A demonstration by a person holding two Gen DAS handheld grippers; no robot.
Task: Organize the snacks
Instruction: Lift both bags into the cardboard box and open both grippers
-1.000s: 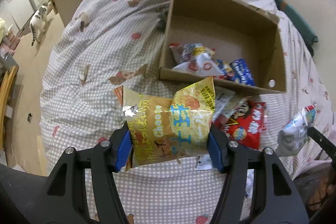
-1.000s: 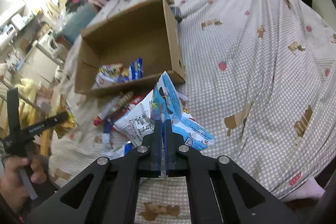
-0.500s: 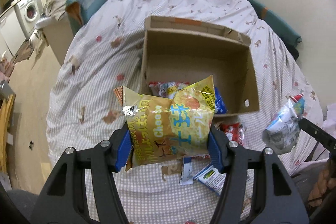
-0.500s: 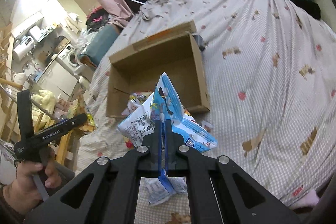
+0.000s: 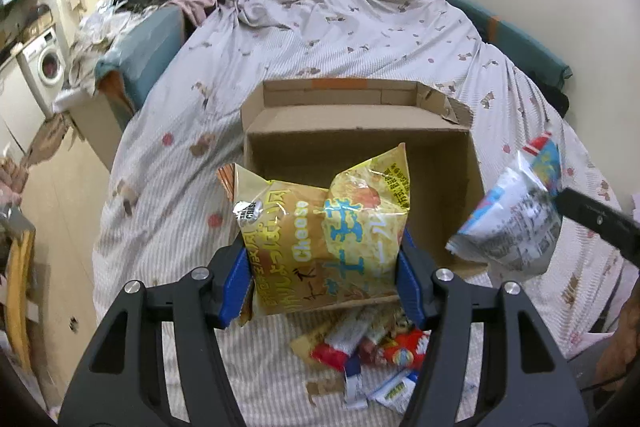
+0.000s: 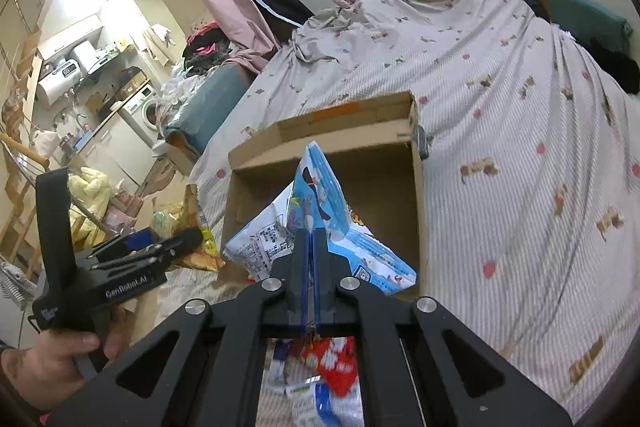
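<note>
Across both views spreads a bed covered in a pale checked sheet with small brown and red prints [image 5: 168,187], and an open brown cardboard box [image 5: 360,131] sits on it at frame centre. Behind it, at the upper left, we see a washing machine [image 5: 48,63] and piled laundry.

In the left wrist view our left gripper [image 5: 323,273] stands about half open, its blue pads pressed against both sides of a puffy yellow cheese-snack bag [image 5: 320,227]. We hold the bag upright in front of the box's near wall, covering most of the box's inside. Below it, at the lower centre, loose packets in red, white and blue [image 5: 368,355] lie on the sheet just outside the box.

In the right wrist view our right gripper [image 6: 310,259] is fully closed, pinching the edge of a blue and white snack bag with cartoon print [image 6: 320,203]. That bag stands up from the jaws in front of the box's open top, at frame centre. It also shows at the right edge of the left view [image 5: 516,223], hanging clear of the sheet. Our left hand [image 6: 52,355] grips its tool's handle at the lower left.
</note>
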